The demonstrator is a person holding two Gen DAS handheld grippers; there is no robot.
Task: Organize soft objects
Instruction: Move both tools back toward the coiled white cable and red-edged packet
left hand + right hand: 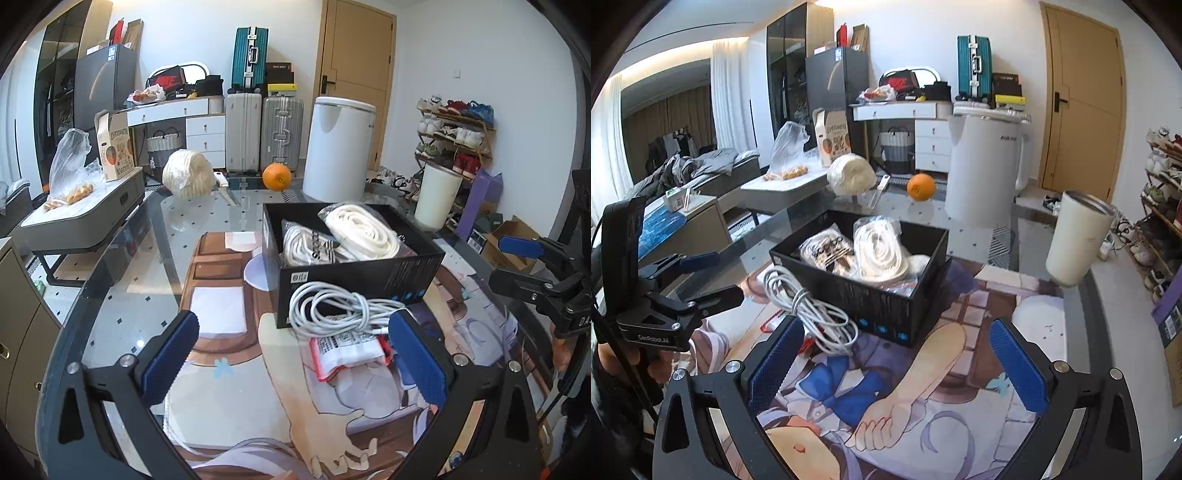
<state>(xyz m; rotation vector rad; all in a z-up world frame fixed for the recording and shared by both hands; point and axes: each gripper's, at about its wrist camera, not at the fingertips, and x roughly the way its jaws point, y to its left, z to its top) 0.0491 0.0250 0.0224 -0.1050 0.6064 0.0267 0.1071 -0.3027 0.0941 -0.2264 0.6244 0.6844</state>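
Observation:
A black box point(354, 273) point(886, 299) stands on the printed mat and holds two bagged coils of white rope point(364, 230) point(879, 251). A loose coil of white cable point(332, 308) point(809, 310) lies against the box's near side, over a red-and-white packet point(347, 350). My left gripper point(293, 354) is open and empty, its fingers either side of the cable and just short of it. My right gripper point(897, 365) is open and empty above the mat, in front of the box. Each gripper shows in the other's view, the right one point(524, 266) and the left one point(705, 277).
On the glass table point(118, 295) stand a white appliance point(338, 147), a cream tumbler point(1078, 236), an orange point(277, 176), a wrapped white bundle point(188, 173) and a knife point(225, 188). A grey tray with a bag of fruit point(70, 173) sits far left.

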